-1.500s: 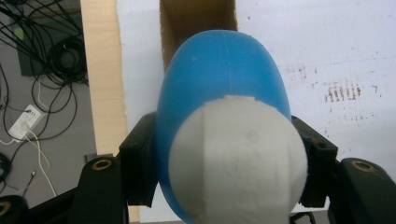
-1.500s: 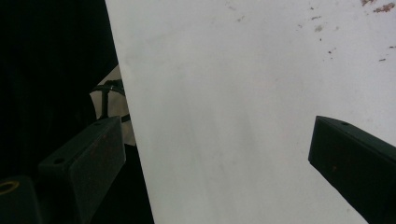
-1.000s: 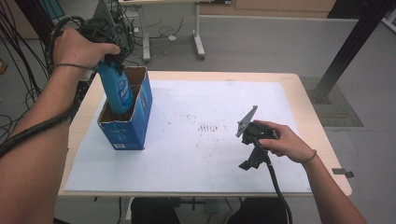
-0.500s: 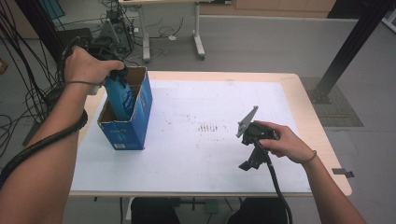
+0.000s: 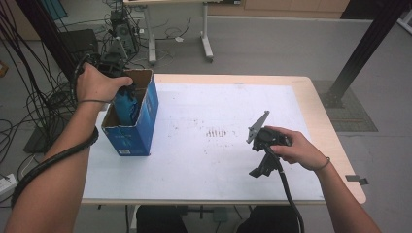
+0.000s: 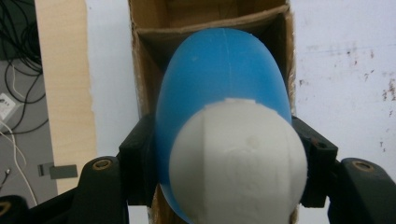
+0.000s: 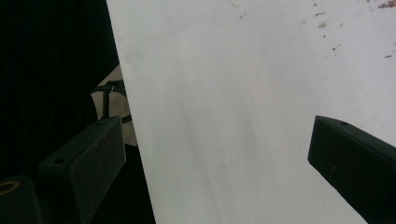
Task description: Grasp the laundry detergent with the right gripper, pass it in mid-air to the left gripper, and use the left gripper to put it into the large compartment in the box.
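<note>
At the far left of the table (image 5: pixel 194 170) stands a blue cardboard box (image 5: pixel 133 138) with its top open, and the person's left hand (image 5: pixel 97 85) is down at its mouth. The left gripper (image 6: pixel 224 154) has its jaws clenched on a blue bottle with a white cap (image 6: pixel 224 126), one jaw on each side of the bottle's body just below the cap. In the high view the bottle (image 5: pixel 125 104) sits partly inside the box, its lower part sunk between the cardboard walls and its upper part at the rim under the hand. In the left gripper view the bottle points into the brown inside of the box (image 6: pixel 154 32), with a cardboard wall close on either side of it. A thick black cable (image 5: pixel 53 160) runs from that gripper along the forearm.

Over on the near right the right hand (image 5: pixel 296 148) rests on the table holding the right gripper (image 5: pixel 257 172), well apart from the box. Its jaws are released and stand wide, with nothing between them but the white tabletop (image 7: pixel 243 116), as the right gripper view shows. A grey three-cornered plate (image 5: pixel 257 126) sticks up from that gripper's top.

A patch of small brown specks (image 5: pixel 218 132) marks the white surface near the middle of the table.
</note>
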`<state>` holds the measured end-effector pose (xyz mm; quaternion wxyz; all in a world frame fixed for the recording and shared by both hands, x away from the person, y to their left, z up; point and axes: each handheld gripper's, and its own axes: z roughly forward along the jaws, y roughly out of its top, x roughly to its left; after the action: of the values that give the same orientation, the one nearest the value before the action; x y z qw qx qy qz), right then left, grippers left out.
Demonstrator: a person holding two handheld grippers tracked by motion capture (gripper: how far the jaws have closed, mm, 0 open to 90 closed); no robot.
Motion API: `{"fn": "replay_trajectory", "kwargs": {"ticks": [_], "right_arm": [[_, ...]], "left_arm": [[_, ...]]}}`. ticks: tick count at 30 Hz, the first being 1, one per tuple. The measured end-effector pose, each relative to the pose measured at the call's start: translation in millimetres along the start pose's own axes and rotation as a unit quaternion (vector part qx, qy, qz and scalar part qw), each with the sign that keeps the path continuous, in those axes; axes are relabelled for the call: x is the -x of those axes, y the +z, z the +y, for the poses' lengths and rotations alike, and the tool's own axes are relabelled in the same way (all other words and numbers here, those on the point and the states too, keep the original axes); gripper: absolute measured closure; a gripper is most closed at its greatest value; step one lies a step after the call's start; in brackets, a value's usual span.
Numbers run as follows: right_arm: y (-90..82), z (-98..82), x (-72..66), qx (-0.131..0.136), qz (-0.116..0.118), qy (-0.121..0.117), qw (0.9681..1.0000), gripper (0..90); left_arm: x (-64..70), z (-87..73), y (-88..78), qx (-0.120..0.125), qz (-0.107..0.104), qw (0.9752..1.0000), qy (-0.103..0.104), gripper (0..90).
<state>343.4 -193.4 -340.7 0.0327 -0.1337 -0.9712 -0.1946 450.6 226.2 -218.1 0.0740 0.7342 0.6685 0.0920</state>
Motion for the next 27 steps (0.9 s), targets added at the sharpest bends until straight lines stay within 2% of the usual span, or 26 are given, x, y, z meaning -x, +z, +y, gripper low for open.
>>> {"fn": "replay_trajectory", "kwargs": {"ticks": [7,27], "right_arm": [[2.5,0.4,-0.9,-0.001,0.0,-0.002,1.0,4.2],[2.0,0.7,-2.6,-0.004,-0.001,-0.003,1.0,4.2]], "left_arm": [[-0.2,-4.9,17.0,-0.002,-0.004,0.9999,-0.009,37.8],[0.4,-19.2,44.7,0.001,-0.007,0.9999,-0.016,37.8]]}}
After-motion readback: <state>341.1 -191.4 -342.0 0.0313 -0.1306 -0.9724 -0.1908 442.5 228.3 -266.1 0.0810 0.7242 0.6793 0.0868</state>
